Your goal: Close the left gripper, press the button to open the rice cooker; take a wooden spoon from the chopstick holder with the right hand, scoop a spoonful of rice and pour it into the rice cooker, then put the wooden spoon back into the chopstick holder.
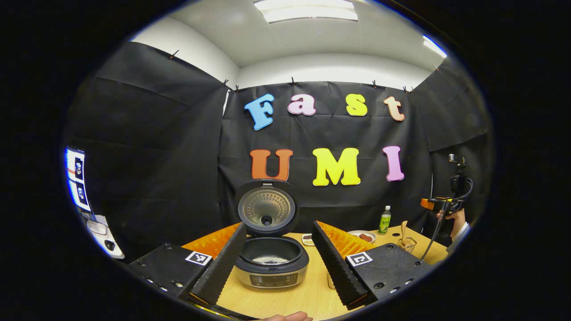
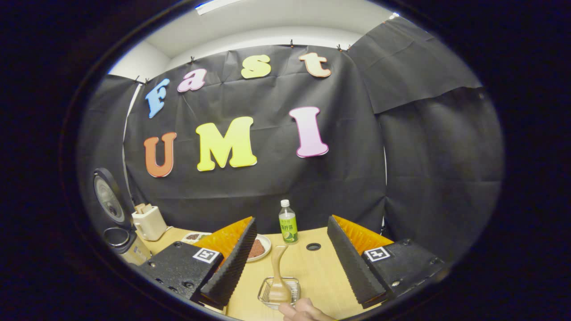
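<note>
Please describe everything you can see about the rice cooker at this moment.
The rice cooker is a round, dark appliance with a silver-looking front band carrying a control panel. Its lid stands open and upright at the back, showing a metallic dimpled inner plate. The dark inner pot holds a little pale grain at the bottom. It stands upright on the wooden table, seen between the open left claw's fingers, which do not touch it. In the right gripper view it appears at the far left.
</note>
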The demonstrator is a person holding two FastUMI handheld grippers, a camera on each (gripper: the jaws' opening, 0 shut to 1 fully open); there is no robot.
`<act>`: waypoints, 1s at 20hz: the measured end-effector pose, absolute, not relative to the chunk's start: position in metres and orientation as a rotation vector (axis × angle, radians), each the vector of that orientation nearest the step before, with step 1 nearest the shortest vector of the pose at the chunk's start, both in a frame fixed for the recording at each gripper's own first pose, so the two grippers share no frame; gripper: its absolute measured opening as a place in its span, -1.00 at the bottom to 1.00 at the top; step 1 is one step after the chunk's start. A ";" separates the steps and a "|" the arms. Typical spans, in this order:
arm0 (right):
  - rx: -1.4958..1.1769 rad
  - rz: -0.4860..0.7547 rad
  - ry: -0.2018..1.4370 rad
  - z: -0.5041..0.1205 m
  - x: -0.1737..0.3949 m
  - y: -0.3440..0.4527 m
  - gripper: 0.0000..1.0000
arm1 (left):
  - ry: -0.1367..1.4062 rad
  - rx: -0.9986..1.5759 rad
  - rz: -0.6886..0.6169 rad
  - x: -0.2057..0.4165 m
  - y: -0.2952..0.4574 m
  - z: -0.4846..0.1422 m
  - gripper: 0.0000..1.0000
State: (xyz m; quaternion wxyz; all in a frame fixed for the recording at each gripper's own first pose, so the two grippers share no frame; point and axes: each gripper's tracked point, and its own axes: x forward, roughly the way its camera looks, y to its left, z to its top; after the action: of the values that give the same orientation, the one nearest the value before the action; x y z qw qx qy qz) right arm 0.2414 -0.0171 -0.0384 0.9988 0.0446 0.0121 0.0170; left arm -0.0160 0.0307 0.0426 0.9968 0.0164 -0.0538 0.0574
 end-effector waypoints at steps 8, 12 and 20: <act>0.124 0.146 -0.104 0.028 0.126 0.011 1.00 | -0.066 0.081 0.046 0.065 0.051 0.074 0.88; 0.082 0.160 -0.083 0.028 0.085 0.020 0.84 | -0.066 0.084 0.069 0.119 0.074 0.090 0.89; 0.118 0.245 -0.044 0.001 0.069 0.042 1.00 | -0.092 0.030 0.071 0.220 0.092 0.117 0.89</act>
State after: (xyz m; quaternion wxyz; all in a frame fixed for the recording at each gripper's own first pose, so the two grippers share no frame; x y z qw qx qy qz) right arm 0.0687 0.0418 0.0011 0.9905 0.0589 -0.0220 0.1223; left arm 0.2198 0.0916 0.1165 0.9982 0.0151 -0.0461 0.0356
